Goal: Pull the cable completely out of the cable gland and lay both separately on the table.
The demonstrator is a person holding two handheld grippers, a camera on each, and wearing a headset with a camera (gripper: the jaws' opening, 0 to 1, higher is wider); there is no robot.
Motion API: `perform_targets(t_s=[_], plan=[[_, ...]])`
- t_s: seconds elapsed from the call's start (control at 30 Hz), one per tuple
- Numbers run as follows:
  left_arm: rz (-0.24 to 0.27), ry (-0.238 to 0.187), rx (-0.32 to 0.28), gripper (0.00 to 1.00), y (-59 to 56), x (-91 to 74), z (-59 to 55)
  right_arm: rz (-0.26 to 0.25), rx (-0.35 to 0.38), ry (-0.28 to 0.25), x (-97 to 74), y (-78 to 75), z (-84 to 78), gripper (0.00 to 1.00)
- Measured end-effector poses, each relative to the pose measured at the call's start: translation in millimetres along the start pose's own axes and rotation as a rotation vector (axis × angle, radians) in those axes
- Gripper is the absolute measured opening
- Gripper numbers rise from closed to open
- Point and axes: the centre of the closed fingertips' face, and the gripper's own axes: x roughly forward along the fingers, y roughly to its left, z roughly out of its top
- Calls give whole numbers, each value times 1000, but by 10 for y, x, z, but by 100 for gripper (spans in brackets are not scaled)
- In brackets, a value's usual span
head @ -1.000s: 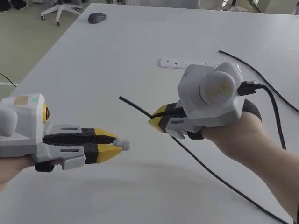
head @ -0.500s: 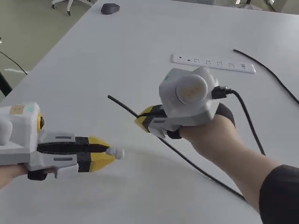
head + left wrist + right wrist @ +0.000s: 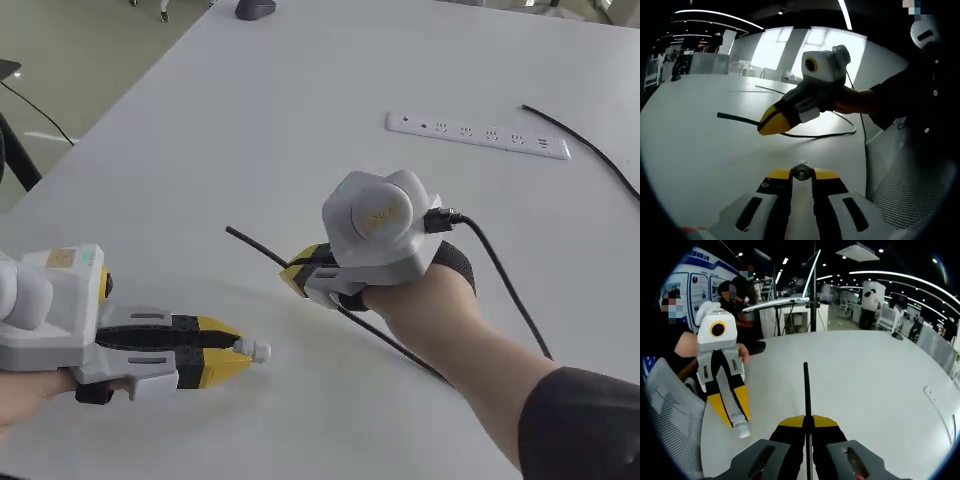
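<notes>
– White desk [image 3: 300, 120], broad and mostly bare. A power strip [image 3: 478, 135] lies well beyond both sets of jaws. State of the left gripper [image 3: 240, 352]?
– Jaws drawn in to a narrow gap on the cable gland [image 3: 256, 351], a small white fitting pinched at the very tips and projecting past them. It is held low over the desk; whether it touches, I cannot tell.
– And the right gripper [image 3: 292, 276]?
– Jaws clamped tight on the black cable [image 3: 255, 247]. Its free end runs straight out ahead of the tips, and the rest trails back behind the jaws across the desk.
– Any contact between cable and gland?
– None. The cable's end stands well apart from the left jaws, with bare desk between. Separation is judged complete.
– Why the two grips, then?
– Judgement: each part sits in its own jaws, apart, so the two can be set down in separate spots. Both are low to the surface, which suits a short lowering and release. Laying down is not yet done.
</notes>
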Motion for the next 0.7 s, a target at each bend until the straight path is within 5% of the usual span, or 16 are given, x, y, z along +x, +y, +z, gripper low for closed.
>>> perform_targets(t_s=[0.7], plan=[[15,16,12,15,89,38,-196,15,53,30,234,50,-138,0]])
